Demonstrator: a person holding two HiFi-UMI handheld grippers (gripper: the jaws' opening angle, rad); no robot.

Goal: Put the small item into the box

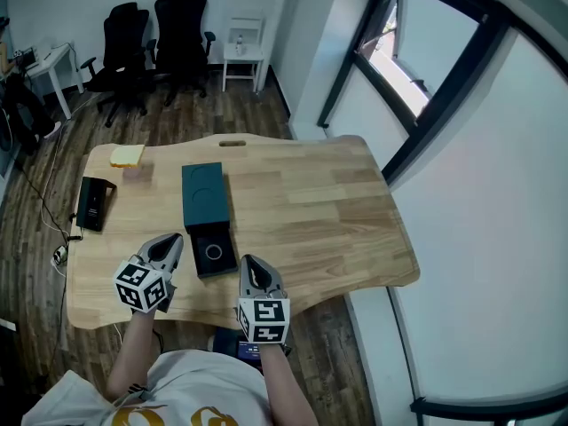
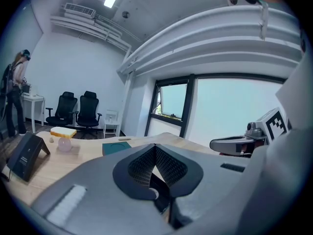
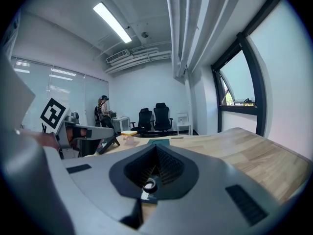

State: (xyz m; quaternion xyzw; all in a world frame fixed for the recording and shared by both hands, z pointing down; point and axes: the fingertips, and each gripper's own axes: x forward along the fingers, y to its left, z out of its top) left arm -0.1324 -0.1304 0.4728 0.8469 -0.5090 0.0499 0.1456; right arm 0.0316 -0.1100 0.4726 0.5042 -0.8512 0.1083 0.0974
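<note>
Smooth wooden table (image 1: 337,211), rectangular dark box (image 1: 202,266), left gripper (image 1: 173,241), right gripper (image 1: 250,263) both closed

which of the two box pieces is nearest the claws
The darker tray with the round shape inside, between the left claw and right claw; the teal piece lies beyond it.

Bare wood on the right half of the table (image 1: 328,211) gives open passage; box (image 1: 213,251), lid (image 1: 205,193), stand (image 1: 92,202) and sponge (image 1: 127,155) crowd the left.
</note>
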